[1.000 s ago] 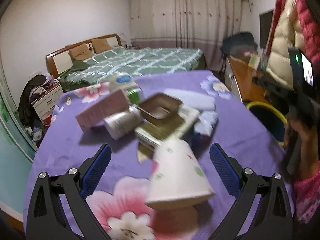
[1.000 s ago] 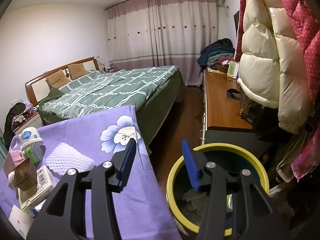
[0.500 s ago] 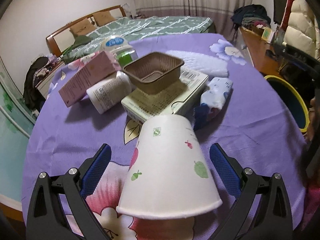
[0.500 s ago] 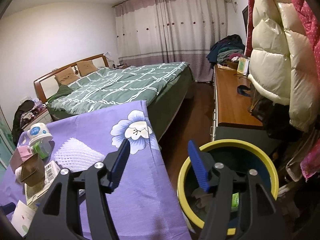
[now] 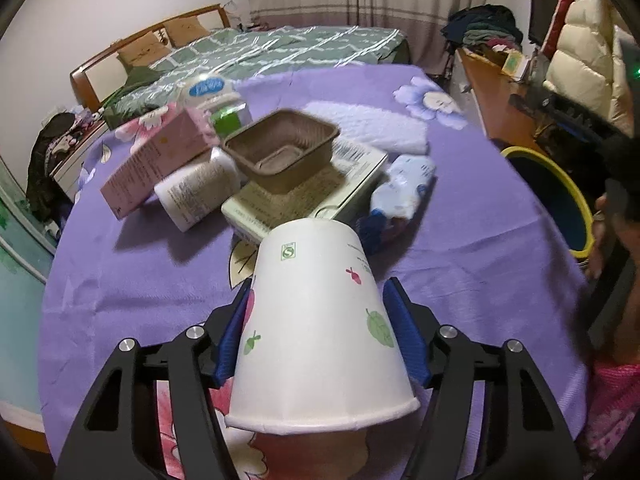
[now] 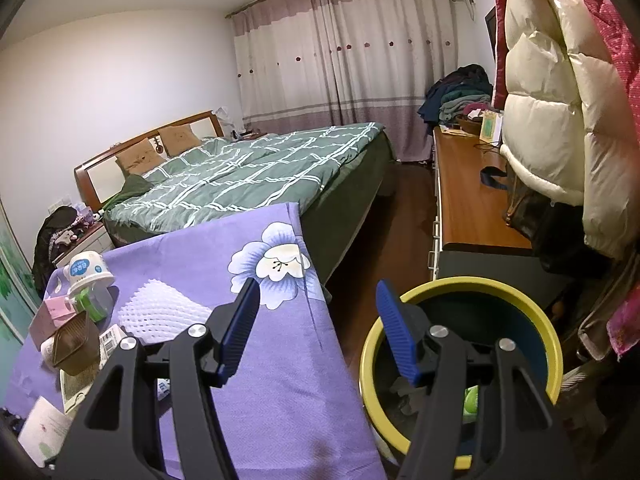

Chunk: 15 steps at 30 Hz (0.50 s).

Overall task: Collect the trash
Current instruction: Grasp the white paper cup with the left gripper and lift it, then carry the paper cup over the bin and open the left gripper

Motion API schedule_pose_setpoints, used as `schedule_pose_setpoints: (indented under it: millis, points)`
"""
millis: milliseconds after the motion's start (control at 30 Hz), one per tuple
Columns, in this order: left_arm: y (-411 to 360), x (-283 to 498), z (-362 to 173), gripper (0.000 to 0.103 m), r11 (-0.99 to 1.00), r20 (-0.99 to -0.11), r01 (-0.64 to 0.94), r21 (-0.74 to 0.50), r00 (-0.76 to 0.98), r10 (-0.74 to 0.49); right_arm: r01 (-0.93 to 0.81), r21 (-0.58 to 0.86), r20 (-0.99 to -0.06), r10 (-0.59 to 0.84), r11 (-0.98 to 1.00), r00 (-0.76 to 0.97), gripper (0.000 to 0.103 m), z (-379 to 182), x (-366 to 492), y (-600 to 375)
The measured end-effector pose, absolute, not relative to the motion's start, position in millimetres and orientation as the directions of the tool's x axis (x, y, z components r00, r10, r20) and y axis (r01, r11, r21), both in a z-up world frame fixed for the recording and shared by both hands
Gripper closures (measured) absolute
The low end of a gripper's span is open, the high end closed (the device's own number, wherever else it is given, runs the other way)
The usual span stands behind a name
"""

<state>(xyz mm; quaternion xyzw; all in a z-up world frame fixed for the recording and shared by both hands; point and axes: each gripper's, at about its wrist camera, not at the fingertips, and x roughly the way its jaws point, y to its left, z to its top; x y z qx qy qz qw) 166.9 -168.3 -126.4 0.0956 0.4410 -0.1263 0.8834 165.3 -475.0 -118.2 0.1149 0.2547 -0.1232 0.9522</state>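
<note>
A white paper cup lies on its side on the purple flowered tablecloth, its mouth toward the camera. My left gripper is shut on the paper cup, with a blue pad against each side. Behind the cup lies a heap of trash: a brown tray on a flat box, a pink carton, a white tub and a blue-white pack. My right gripper is open and empty, held over the table's right edge beside the yellow-rimmed bin.
The bin also shows in the left wrist view, off the table's right side. A white foam net lies further back on the cloth. A bed stands behind the table, a wooden sideboard and hanging coats on the right.
My left gripper moved forward around the paper cup and its jaws closed on it. The right gripper shifted slightly and stayed open.
</note>
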Motion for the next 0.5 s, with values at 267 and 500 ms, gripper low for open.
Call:
schedule_pose_setpoints:
  millis: [267,500]
  points:
    - [-200,161,-97,0.039,0.915,-0.761,0.402,0.030,0.602,-0.239,0.325,0.104,-0.468,-0.242,0.940,0.850,0.044,-103,131,-490]
    - [-269,175,-80,0.039,0.851,-0.735,0.525,0.014,0.582,-0.347,0.447,0.049,-0.470,-0.374,0.893,0.799,0.041,-106,75,-534]
